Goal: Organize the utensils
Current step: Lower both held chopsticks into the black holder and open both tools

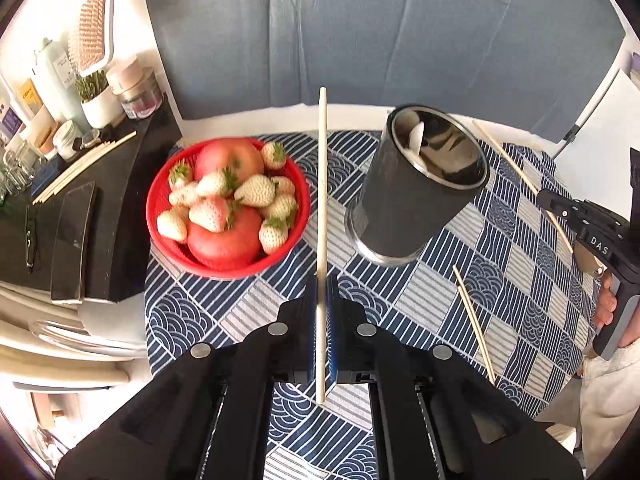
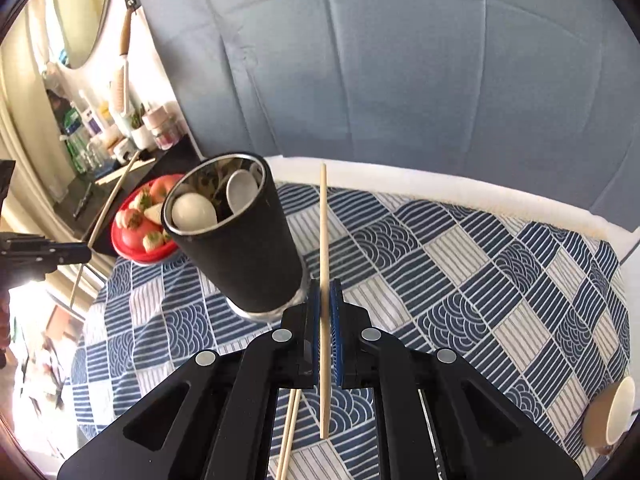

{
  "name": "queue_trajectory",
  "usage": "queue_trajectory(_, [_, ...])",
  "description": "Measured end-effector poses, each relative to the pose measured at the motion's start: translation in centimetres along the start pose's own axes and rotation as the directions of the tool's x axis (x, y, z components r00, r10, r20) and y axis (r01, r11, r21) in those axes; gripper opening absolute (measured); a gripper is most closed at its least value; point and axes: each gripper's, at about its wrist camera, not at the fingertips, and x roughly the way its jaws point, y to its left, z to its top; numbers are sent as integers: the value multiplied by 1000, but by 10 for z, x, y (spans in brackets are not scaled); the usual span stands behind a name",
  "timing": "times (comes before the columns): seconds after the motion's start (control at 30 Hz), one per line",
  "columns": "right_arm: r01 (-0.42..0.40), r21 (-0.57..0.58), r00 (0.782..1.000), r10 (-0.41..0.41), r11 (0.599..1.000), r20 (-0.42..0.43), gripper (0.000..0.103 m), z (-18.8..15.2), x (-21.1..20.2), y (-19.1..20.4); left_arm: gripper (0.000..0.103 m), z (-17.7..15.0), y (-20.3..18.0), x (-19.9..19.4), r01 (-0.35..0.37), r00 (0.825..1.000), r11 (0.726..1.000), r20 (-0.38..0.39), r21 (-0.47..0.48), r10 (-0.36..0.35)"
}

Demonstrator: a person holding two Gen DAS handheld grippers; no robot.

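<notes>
Left tool [image 1: 322, 296] is pinching a chopstick [image 1: 322, 200] at frame centre; right tool [image 2: 325, 300] is pinching another chopstick [image 2: 324, 280] beside the black holder [image 2: 240, 240].

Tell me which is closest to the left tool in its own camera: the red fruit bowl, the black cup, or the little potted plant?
From the left tool:
1. Black cup, just ahead on the right.
2. Red fruit bowl, ahead on the left; nearly as close as the cup, hard to call.
3. Potted plant, far left on the dark side counter.
</notes>
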Motion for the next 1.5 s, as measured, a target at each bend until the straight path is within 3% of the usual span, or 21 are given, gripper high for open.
queue_trajectory(0.23, [-61,21,995,59,998,84,5,38,-2,-1,5,41,-1,-26,51,992,999,114,-17,-49])
queue_trajectory(0.43, [-139,14,976,134,990,169,5,65,-20,-2,5,69,-12,-34,96,979,995,181,4,-95])
queue_trajectory(0.7, [-204,-46,946,209,978,248,5,91,-52,5,5,95,-27,-31,256,923,966,288,31,-254])
queue_trajectory(0.83, [-221,-85,932,236,972,274,5,101,-63,13,5,100,-37,-23,289,899,955,325,64,-294])
queue_trajectory(1.03, [-237,-131,927,264,963,267,5,108,-62,24,5,105,-43,1,357,867,932,347,70,-358])
queue_trajectory(1.17, [-239,-148,934,269,960,235,5,107,-53,28,5,103,-46,25,405,847,911,346,70,-403])
queue_trajectory(1.5, [-245,-178,953,271,953,136,5,97,-26,37,5,81,-63,64,413,842,908,351,68,-410])
